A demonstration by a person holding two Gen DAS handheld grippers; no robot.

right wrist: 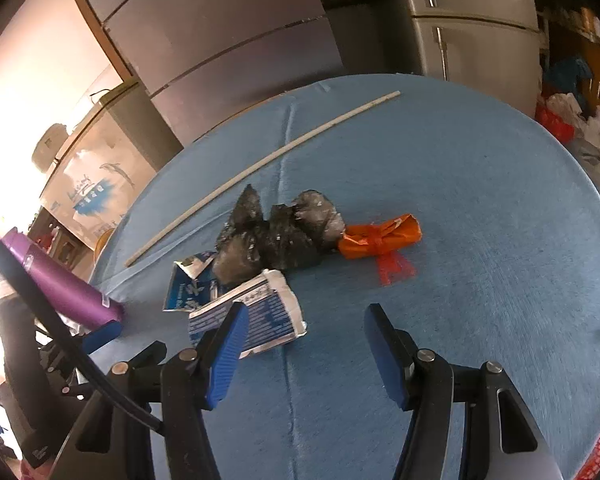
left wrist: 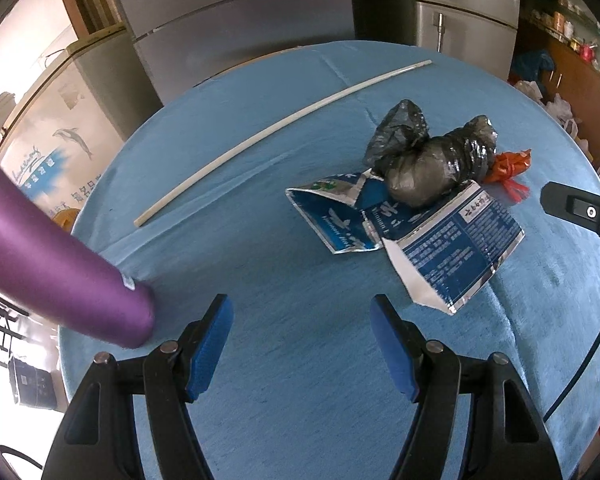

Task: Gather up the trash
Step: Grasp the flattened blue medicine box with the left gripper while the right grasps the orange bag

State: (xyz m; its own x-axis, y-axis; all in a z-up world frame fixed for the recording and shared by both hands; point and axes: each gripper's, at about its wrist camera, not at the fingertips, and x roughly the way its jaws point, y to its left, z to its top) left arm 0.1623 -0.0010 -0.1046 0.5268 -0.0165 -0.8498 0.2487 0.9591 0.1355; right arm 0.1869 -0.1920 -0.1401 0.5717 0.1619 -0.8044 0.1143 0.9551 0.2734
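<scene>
Both hand-held grippers, left point(left wrist: 302, 344) and right point(right wrist: 306, 354), parted, holding nothing, above blue desk point(left wrist: 260, 280). Torn carton point(left wrist: 412, 232), black bag point(left wrist: 428, 160), orange wrapper point(right wrist: 380, 236) mid-desk. White rod point(left wrist: 276, 128) far, purple bottle point(left wrist: 60, 256) left.

No legible text on the carton point(left wrist: 452, 240)

Grey fridges point(left wrist: 236, 20) behind blue-clothed round table point(left wrist: 300, 280); glare at left.

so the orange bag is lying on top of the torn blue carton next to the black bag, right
Not quite: the orange bag lies on the blue tablecloth, beside the black bag; it is the black bag that rests on the torn blue carton. The right wrist view shows it.
</scene>
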